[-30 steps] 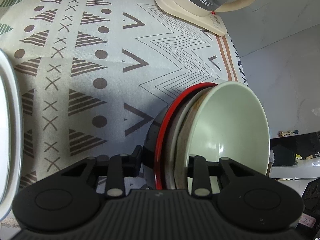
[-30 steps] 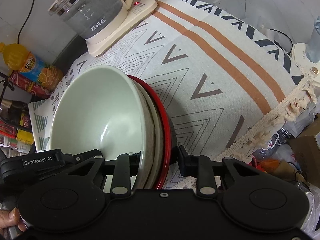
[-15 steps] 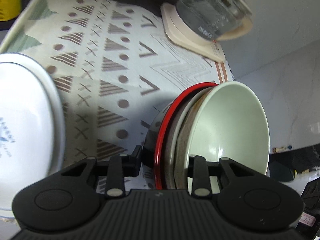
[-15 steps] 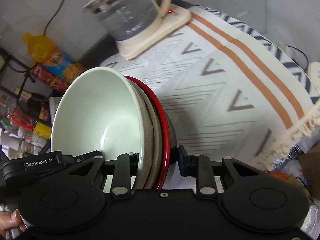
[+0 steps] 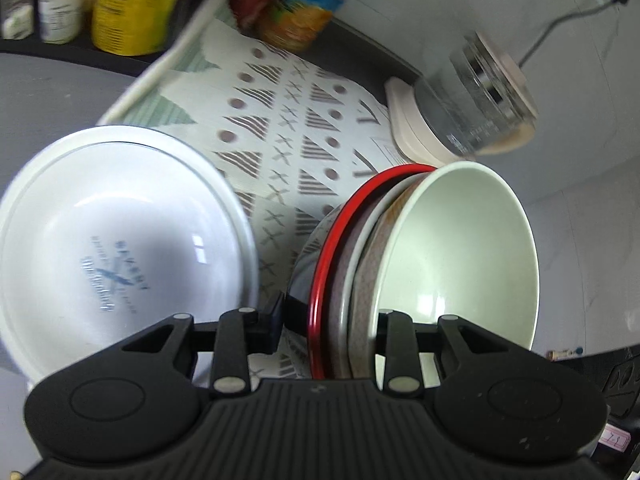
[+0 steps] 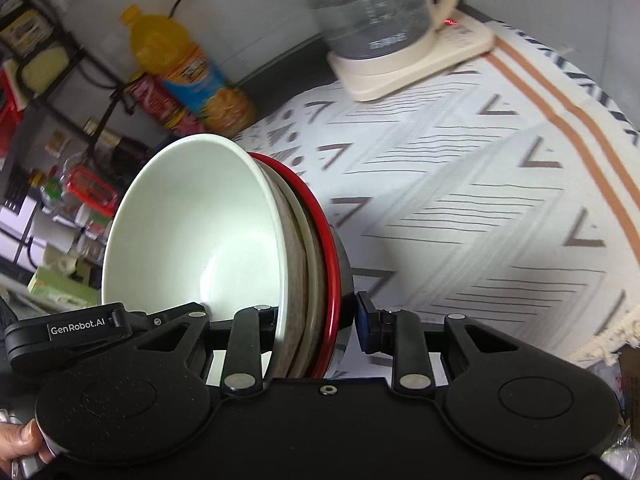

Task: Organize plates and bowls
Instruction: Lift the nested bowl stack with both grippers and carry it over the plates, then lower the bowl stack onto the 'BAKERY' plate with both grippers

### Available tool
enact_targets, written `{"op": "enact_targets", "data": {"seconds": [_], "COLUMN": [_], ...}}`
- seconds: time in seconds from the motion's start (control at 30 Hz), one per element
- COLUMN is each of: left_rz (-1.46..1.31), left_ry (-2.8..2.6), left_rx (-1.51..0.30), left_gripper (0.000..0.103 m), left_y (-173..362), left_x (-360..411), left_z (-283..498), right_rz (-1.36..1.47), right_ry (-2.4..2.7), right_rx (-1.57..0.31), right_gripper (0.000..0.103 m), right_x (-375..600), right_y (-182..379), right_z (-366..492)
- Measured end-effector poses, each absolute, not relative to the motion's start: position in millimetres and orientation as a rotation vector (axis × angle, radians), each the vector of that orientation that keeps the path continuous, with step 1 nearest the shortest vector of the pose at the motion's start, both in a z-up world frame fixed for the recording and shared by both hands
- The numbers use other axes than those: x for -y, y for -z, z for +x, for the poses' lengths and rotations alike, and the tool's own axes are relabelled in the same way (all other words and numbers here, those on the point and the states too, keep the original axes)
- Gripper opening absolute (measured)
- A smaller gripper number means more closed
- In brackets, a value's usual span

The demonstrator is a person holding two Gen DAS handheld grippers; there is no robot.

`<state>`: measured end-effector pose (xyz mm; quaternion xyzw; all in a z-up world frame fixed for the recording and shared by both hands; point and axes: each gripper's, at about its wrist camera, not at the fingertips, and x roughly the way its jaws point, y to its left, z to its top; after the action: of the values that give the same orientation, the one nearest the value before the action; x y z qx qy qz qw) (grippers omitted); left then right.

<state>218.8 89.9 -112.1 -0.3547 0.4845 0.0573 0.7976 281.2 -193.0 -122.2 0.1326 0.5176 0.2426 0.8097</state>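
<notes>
A nested stack of bowls is held between both grippers: a pale green bowl on the inside, a speckled grey-brown one, a white one, and a red-rimmed dark bowl outermost. My left gripper is shut on one side of the stack's rim. My right gripper is shut on the opposite side, where the stack also shows. The stack is lifted above the patterned tablecloth. A large white plate lies to the left of the stack in the left wrist view.
A glass electric kettle on a cream base stands at the back of the table, also in the left wrist view. An orange juice bottle and cans stand behind it. Shelves with jars are at the far left.
Both grippers have risen with the bowl stack and tilted upward. The white plate, the bottles and the shelves have come into view; the kettle has slid lower in the frames.
</notes>
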Motion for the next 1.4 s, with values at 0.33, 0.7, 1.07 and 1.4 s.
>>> {"op": "enact_targets", "data": {"seconds": [0.33, 0.7, 1.07, 1.4], "left_rz": [-0.808, -0.86, -0.919, -0.958], "left_ry": [-0.214, -0.304, -0.387, -0.433], "left_rx": [-0.993, -0.961, -0.954, -0.969], "left_gripper": [0.031, 0.031, 0.031, 0.031], "left_y": [107.9, 113.0, 127.7, 141.0], "left_x": [-126.3, -163.5, -194.1, -207.5], "left_z": [187.5, 157.6, 134.2, 124.9], "right_rz": [0.223, 0.154, 0.086, 0.056], "right_ry": [-0.611, -0.691, -0.755, -0.775], "right_rx": [-1.12, -1.149, -1.193, -1.227], "right_gripper": [0.028, 0.028, 0.028, 0.028], "right_x": [148.7, 99.0, 59.1, 39.6], "right_y": [116.1, 118.1, 126.4, 136.0], "right_z": [274.6, 266.4, 258.0, 255.8]}}
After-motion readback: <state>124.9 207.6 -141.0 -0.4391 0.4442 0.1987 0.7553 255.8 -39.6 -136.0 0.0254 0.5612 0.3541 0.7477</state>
